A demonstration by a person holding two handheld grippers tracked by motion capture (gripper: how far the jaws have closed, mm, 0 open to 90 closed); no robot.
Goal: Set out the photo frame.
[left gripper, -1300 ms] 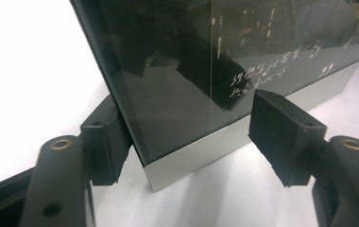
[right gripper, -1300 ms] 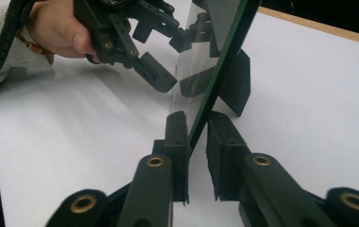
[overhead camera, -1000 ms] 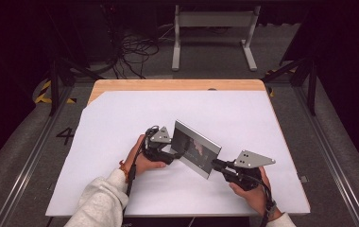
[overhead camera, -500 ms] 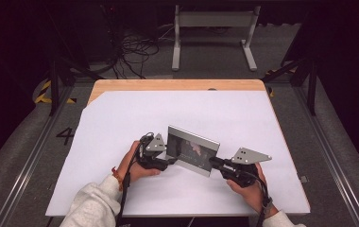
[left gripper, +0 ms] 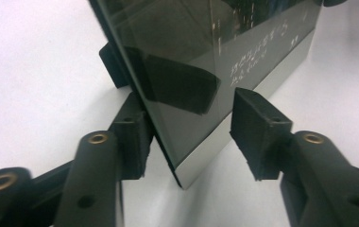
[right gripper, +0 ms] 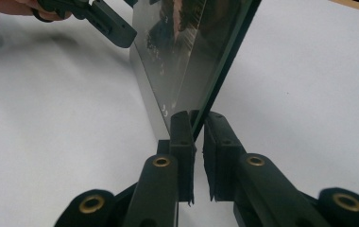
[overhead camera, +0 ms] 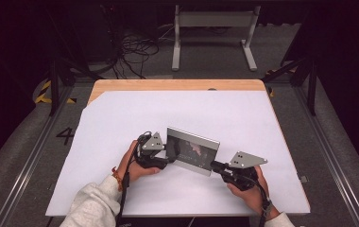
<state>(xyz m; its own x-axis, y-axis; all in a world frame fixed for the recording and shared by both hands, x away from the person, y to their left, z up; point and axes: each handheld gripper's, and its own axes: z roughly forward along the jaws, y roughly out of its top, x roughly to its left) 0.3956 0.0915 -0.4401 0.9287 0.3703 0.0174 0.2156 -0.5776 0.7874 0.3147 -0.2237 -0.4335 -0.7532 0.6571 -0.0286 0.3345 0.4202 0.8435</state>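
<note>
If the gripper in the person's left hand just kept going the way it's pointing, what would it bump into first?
Most likely the picture frame itself: the left gripper points at the frame's near end, which already sits between its open jaws. One jaw looks close against the back, though depth is hard to judge.

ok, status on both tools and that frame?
Right tool clamped on edge of the silver-rimmed glass photo frame. Left tool has just been closing, jaws straddling the frame's other end, one still clear. Frame upright on white table sheet. Nothing obstructing.
</note>
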